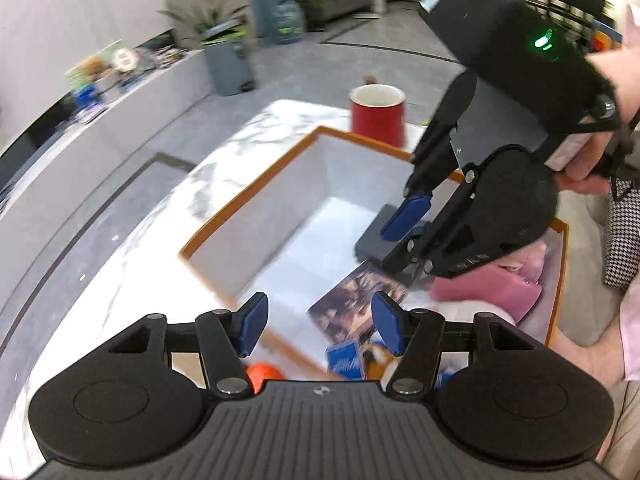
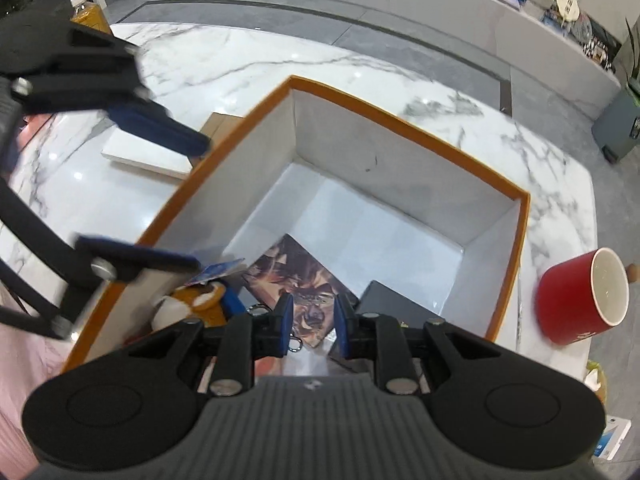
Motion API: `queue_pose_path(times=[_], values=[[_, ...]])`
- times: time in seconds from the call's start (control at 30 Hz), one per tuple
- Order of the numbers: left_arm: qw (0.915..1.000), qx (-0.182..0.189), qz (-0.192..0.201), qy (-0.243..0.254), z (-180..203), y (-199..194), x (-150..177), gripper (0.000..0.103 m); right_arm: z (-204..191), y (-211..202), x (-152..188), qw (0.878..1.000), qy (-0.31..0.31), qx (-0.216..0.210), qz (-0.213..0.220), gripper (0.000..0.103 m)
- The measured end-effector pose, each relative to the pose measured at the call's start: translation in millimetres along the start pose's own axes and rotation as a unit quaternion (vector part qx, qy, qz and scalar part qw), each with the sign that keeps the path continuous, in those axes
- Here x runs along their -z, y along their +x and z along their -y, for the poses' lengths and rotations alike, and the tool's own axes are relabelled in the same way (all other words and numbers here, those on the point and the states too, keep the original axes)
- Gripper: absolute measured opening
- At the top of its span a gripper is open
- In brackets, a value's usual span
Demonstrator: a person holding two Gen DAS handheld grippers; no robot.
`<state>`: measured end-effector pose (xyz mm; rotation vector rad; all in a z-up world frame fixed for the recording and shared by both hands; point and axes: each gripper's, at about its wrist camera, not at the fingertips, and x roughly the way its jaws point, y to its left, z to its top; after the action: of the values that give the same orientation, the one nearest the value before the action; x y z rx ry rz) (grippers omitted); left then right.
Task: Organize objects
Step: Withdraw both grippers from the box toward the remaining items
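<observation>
Left gripper [image 1: 316,324]: hanging over the near edge of the box, its jaws standing wide apart with nothing between the blue pads.
Right gripper [image 2: 313,326]: pointing down into the box, jaws narrow with a small gap, gripping nothing; the picture card is showing through the gap below.
Box [image 2: 404,120]: orange-rimmed, white inside, sitting open on the marble table [image 2: 248,60].
Picture card [image 1: 352,300]: lying flat on the box floor, near the middle.
Dark grey block [image 1: 370,246]: resting on the box floor just beside the card, under the right gripper's fingers.
Pink soft item [image 1: 492,286]: lying in the box's corner, by the person's side.
Plush toy [image 2: 192,304]: orange and white, sitting in the box near the left gripper.
Red mug [image 2: 580,296]: standing on the table outside the box, just beside its wall.
</observation>
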<state>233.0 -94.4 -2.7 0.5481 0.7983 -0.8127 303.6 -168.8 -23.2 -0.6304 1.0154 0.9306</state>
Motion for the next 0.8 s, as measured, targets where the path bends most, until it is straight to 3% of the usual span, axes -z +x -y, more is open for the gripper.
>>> queue_pose_path(times=[0.17,0.27,0.4,0.53,0.6,0.8], values=[[0.9974,-0.031,-0.004,-0.065,-9,-3,14,0.068,1,29,-9,0.999,0.042,-0.004,-0.005,0.023],[0.9941,-0.029,0.002,-0.105,-18,-17,23,0.068,-2,46,-14,0.998,0.059,-0.016,0.003,0.032],[0.9915,-0.033,0.013,-0.125,-30,-34,33,0.068,-8,68,-27,0.997,0.072,-0.021,0.004,0.033],[0.9877,-0.039,0.025,-0.15,-43,-32,38,0.068,-15,87,-41,0.999,0.048,-0.016,-0.006,0.036],[0.9853,-0.038,0.025,-0.165,-50,-28,41,0.068,-16,95,-46,0.999,0.035,-0.019,-0.012,0.043],[0.9822,-0.035,0.025,-0.183,-58,-16,49,0.068,-23,106,-45,0.997,-0.061,-0.022,-0.035,0.039]])
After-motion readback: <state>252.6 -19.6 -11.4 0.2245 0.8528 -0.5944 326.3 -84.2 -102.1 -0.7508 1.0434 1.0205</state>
